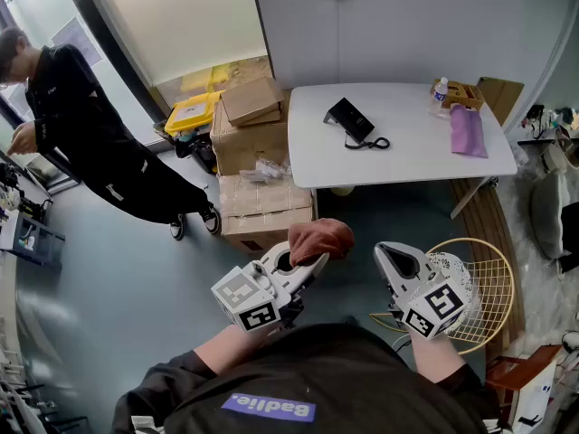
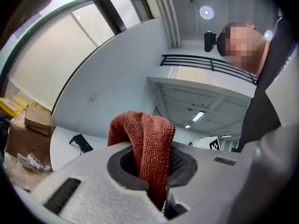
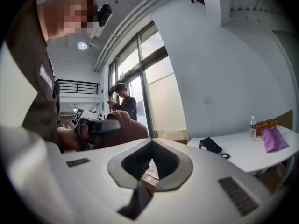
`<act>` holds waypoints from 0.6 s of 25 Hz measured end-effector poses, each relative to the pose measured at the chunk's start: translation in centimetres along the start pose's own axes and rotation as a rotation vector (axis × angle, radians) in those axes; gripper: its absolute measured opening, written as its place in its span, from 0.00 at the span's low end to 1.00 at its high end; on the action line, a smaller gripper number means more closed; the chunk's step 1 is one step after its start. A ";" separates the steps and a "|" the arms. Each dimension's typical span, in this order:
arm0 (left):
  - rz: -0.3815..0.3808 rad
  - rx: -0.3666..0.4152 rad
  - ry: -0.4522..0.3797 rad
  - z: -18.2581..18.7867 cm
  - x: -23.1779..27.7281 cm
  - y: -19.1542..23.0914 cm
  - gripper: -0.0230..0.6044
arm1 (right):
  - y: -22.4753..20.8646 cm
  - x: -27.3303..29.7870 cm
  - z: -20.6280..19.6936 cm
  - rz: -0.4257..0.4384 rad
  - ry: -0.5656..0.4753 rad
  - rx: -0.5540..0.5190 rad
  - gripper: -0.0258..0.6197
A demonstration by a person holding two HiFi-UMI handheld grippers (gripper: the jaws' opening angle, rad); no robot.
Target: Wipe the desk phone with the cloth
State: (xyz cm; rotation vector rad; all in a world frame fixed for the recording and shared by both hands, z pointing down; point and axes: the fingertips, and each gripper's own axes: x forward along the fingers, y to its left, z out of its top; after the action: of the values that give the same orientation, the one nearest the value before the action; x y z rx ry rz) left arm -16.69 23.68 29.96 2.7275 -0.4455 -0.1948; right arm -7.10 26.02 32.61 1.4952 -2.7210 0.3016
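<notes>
The black desk phone (image 1: 351,120) stands on a white table (image 1: 407,156) far ahead of me, its cord curled beside it. My left gripper (image 1: 303,262) is held close to my body, shut on a rust-red cloth (image 1: 321,239) that bunches above its jaws. In the left gripper view the cloth (image 2: 145,146) hangs through the closed jaws, and the phone (image 2: 81,143) shows small at the left. My right gripper (image 1: 398,262) is beside the left one, shut with nothing in it. The right gripper view shows the phone (image 3: 211,145) on the distant table.
Cardboard boxes (image 1: 258,165) and a yellow bin (image 1: 192,113) stand left of the table. A water bottle (image 1: 440,89), a wooden box (image 1: 463,93) and a purple bag (image 1: 468,130) sit at the table's right end. A wire basket (image 1: 479,287) is at my right. A person in black (image 1: 99,143) stands at the left.
</notes>
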 end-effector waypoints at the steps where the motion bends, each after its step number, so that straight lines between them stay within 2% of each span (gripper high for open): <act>1: 0.000 0.001 0.005 -0.1 0.1 -0.1 0.10 | -0.1 -0.1 -0.1 -0.001 0.000 0.004 0.08; 15: 0.027 0.027 0.007 -1.0 4.3 -1.2 0.10 | -3.8 -2.3 -0.3 0.041 -0.011 0.036 0.08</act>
State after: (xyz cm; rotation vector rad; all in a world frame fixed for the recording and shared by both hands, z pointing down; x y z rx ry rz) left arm -12.13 23.70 30.13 2.7464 -0.4857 -0.1738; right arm -2.64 26.02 33.26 1.4549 -2.7728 0.3463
